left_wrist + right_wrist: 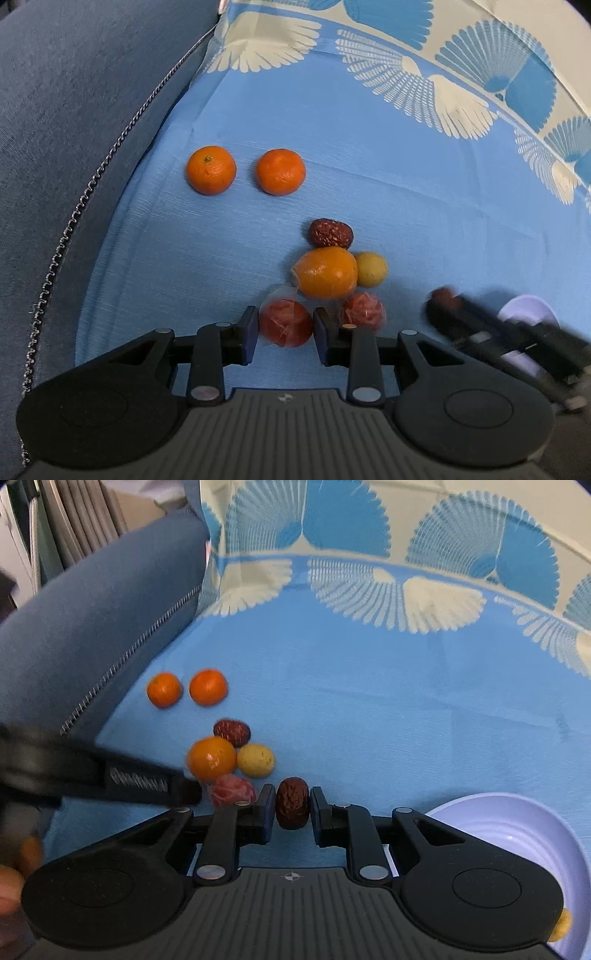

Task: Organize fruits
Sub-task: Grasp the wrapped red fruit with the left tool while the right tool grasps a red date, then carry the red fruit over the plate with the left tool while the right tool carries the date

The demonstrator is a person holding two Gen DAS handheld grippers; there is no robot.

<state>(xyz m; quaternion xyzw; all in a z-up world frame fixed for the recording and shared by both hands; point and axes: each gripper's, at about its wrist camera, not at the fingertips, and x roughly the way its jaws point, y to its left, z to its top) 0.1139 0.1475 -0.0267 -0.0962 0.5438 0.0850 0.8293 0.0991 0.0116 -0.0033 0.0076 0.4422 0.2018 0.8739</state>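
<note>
On the blue cloth (406,206) lie two mandarins (211,170) (280,171), a red date (330,233), a larger orange fruit (327,272), a yellow fruit (371,269) and two plastic-wrapped red fruits (285,323) (364,309). My left gripper (284,325) is open, its fingers either side of the left wrapped red fruit. My right gripper (291,805) holds a second red date (292,803) between its pads, left of the lavender bowl (517,834). The pile also shows in the right wrist view, around the orange fruit (211,757).
A blue-grey sofa arm (74,147) with a metal chain (110,155) borders the cloth on the left. A fan-patterned cushion (461,55) rises behind. The bowl holds a yellow fruit (561,925) at its near edge.
</note>
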